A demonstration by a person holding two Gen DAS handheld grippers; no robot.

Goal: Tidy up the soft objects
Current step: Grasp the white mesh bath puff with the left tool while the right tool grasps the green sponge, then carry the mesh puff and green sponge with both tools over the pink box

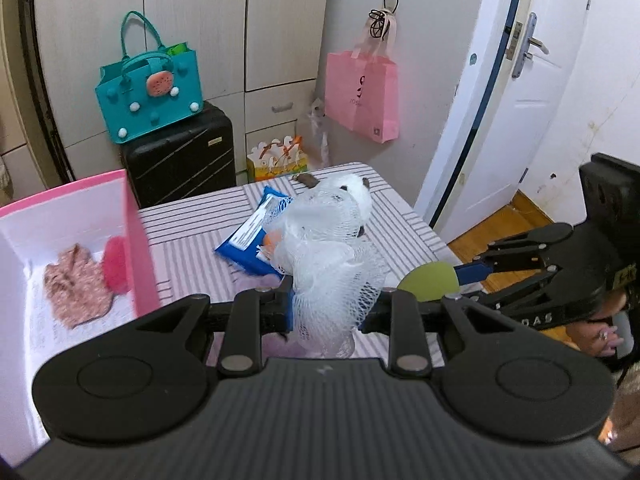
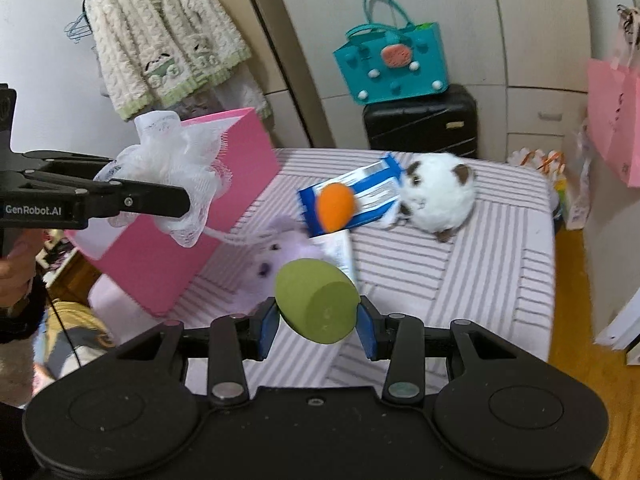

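1. Left gripper (image 1: 326,308): clamping a white mesh bath pouf (image 1: 328,264), which is hanging bunched between the pads above the striped table (image 1: 404,216).
2. Right gripper (image 2: 318,320): pinching a green egg-shaped sponge (image 2: 318,306) between its blue pads (image 2: 269,324), clear of the table.
3. Pink box (image 1: 138,240): sitting open at nine o'clock of the left gripper, already holding a knitted pink cloth (image 1: 76,284) and a red puff (image 1: 116,264).
4. Items lying loose on the table: white plush (image 2: 438,192), orange ball (image 2: 335,206), blue packet (image 2: 368,194), lilac plush (image 2: 272,256).
5. Step in hand, by judgement: carrying two soft items to the box.
6. Next move is calling for: swinging each gripper over the box opening, then parting the pads.
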